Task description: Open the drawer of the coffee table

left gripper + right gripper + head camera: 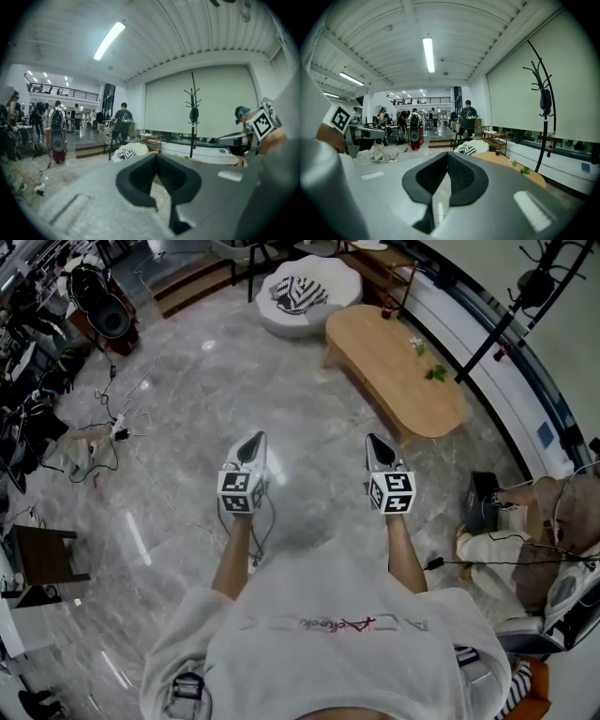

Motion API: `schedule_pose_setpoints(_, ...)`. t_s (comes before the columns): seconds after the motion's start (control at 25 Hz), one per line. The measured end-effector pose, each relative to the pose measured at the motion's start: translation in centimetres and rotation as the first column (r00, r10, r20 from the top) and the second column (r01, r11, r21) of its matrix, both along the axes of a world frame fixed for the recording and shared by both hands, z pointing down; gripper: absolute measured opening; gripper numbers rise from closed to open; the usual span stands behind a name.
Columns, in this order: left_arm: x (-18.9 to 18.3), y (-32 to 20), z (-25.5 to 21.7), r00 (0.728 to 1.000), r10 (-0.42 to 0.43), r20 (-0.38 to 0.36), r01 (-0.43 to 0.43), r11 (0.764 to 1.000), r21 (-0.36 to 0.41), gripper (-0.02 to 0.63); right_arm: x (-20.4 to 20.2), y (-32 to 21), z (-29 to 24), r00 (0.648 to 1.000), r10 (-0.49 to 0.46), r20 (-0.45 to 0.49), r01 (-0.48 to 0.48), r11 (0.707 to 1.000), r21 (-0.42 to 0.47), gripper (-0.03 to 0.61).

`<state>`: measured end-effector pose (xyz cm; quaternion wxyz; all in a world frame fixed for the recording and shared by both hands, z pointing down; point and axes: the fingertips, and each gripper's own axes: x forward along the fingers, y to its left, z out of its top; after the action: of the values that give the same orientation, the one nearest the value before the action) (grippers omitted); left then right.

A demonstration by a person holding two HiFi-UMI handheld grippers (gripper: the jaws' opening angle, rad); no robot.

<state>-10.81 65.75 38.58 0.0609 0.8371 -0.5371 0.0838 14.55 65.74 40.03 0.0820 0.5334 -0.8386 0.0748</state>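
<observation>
The coffee table (394,362) is a light wooden oblong standing on the grey marble floor at the upper right of the head view, well ahead of both grippers. No drawer shows on it from here. My left gripper (253,442) and right gripper (375,442) are held side by side in mid-air over the floor, both pointing forward, both shut with nothing between the jaws. In the right gripper view the shut jaws (446,154) point past the table's top (508,163). The left gripper view shows its shut jaws (157,157) and the right gripper's marker cube (262,123).
A small plant (433,371) and a red bottle (386,310) stand on the table. A white pouf with a striped cushion (305,292) lies beyond it. A coat stand (511,310) and a seated person (525,531) are at the right; cables (112,432) trail at the left.
</observation>
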Motion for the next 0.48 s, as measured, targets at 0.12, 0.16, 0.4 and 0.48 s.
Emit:
schedule_pose_setpoints(0.12,0.4,-0.6,0.2,1.0,-0.008,0.001,0.008,1.0,-0.004,0.0,0.4,-0.8,0.2,1.0,-0.009,0.0,0.009,1.0,-0.002,0.005)
schedule_pose_setpoints(0.16,0.6,-0.8,0.3,1.0,-0.009,0.001,0.009,1.0,-0.005,0.0,0.6,-1.0,0.3,1.0,-0.012,0.001,0.012,1.0,-0.004,0.006)
schedule_pose_setpoints(0.4,1.5,-1.8,0.6,1.0,-0.011,0.005,0.011,1.0,-0.003,0.0,1.3,-2.2,0.7,1.0,-0.02,0.007,0.021,1.0,-0.006,0.006)
schedule_pose_setpoints(0.48,1.3,-2.2,0.6,1.0,-0.011,0.005,0.011,1.0,-0.002,0.0,1.1,-2.5,0.6,1.0,-0.024,0.003,0.024,1.0,-0.004,0.006)
